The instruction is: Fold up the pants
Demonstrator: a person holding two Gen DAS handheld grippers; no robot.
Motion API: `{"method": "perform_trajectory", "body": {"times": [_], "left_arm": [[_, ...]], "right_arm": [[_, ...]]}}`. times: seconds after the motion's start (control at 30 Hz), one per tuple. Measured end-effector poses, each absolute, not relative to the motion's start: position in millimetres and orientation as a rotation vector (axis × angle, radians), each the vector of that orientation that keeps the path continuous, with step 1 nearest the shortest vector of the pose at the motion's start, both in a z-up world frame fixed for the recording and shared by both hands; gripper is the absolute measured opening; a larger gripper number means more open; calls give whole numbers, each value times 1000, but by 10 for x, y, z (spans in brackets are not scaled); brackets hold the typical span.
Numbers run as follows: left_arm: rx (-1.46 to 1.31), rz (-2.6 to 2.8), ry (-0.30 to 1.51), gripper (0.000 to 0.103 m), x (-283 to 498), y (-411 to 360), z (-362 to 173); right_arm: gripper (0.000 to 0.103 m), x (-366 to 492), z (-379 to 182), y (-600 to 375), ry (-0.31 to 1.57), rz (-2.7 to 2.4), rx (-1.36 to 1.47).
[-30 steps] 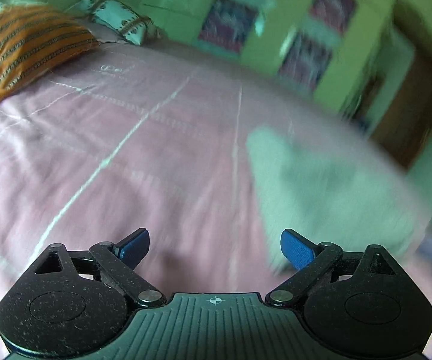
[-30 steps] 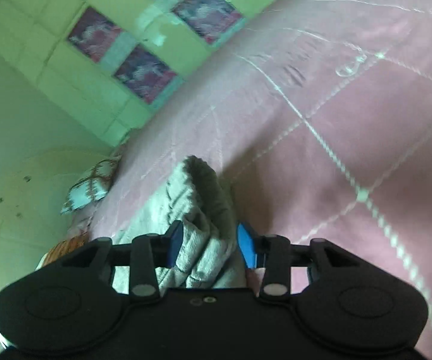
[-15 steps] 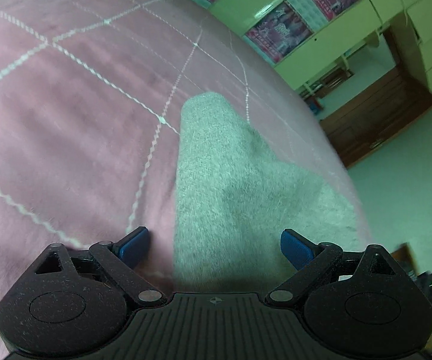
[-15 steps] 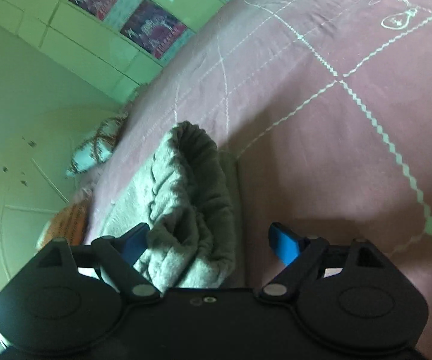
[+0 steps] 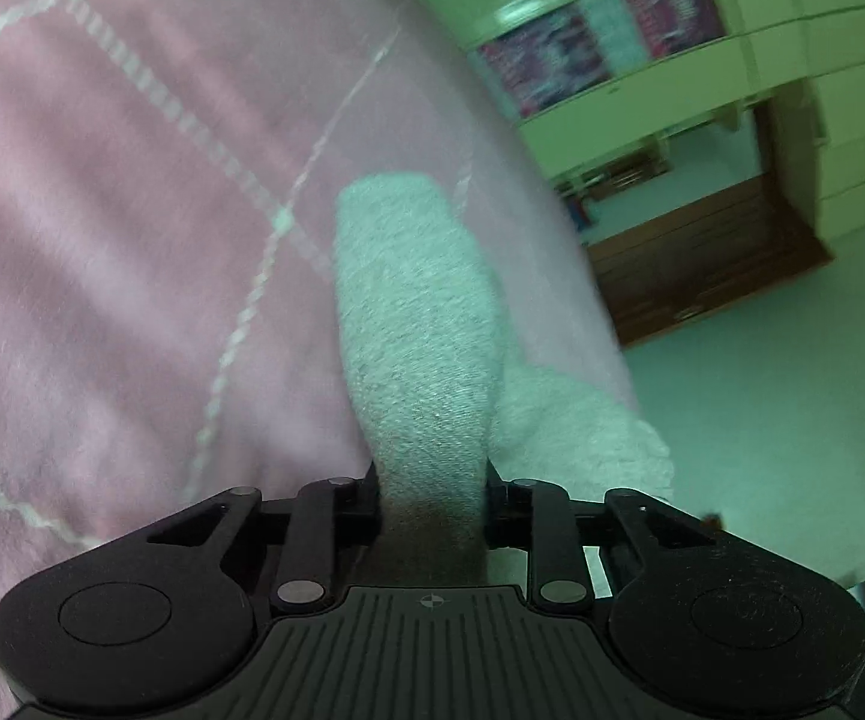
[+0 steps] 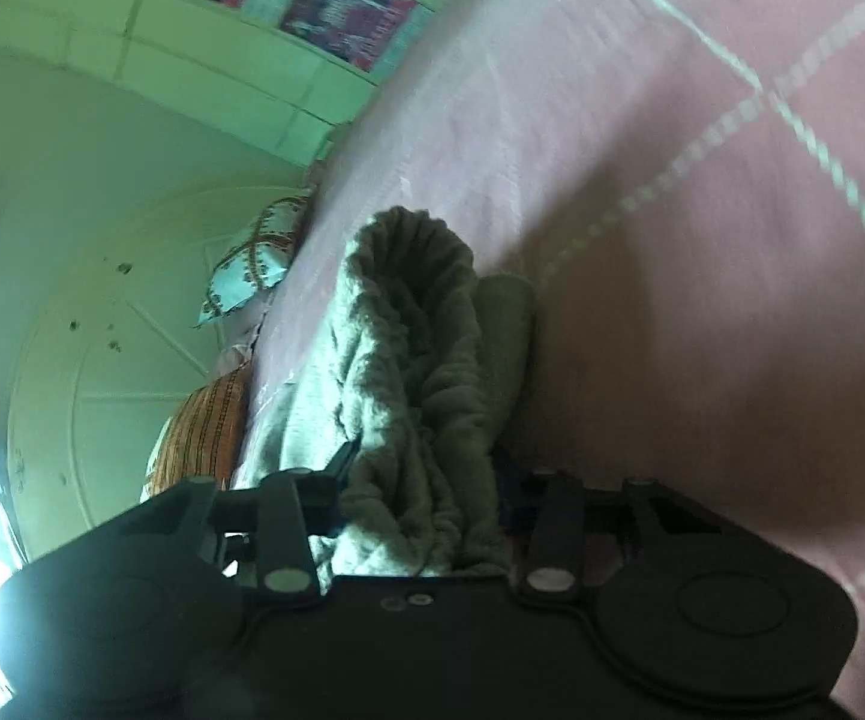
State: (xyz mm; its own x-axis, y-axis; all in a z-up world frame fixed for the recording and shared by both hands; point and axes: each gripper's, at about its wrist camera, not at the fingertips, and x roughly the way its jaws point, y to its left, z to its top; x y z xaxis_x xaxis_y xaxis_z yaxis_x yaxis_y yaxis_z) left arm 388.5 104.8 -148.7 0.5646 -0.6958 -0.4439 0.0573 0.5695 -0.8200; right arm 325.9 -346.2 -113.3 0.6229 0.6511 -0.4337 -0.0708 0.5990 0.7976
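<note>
Left wrist, left gripper (image 5: 431, 480) pinching pants (image 5: 414, 312)

**Grey pants bunched near the bed's edge**

The pants (image 5: 414, 324) are light grey, fleecy knit, gathered into a narrow ridge on the pink bedspread close to the bed's side edge. One end puckers into ribbed folds (image 6: 414, 276), standing up off the cover; a flatter layer lies beneath.

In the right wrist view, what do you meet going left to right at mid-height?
Pale green wall → patterned pillow → bunched grey pants gripped by the right gripper → pink checked bedspread.
</note>
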Motion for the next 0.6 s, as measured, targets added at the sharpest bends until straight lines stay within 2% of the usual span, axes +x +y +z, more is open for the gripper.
{"method": "perform_trajectory", "body": {"times": [0.17, 0.4, 0.43, 0.47, 0.5, 0.53, 0.6], "left_arm": [[-832, -530, 775, 26, 4038, 1064, -1156], [-827, -498, 676, 26, 4916, 1320, -916], [-825, -477, 679, 31, 5041, 1348, -976], [-815, -415, 694, 62, 5159, 1360, -1113], [-790, -309, 729, 82, 5206, 1396, -1238], [-730, -178, 768, 90, 5231, 1417, -1363], [-640, -185, 728, 87, 5168, 1406, -1400]], "right_arm": [[32, 3524, -685, -3366, 741, 552, 740], [32, 4670, -320, -3171, 673, 636, 665], [32, 4852, -345, -3164, 673, 633, 673], [37, 5007, -428, -3184, 682, 622, 676], [41, 5153, -562, -3209, 704, 585, 654], [58, 5275, -746, -3254, 767, 473, 625], [32, 5369, -960, -3248, 857, 348, 565]]}}
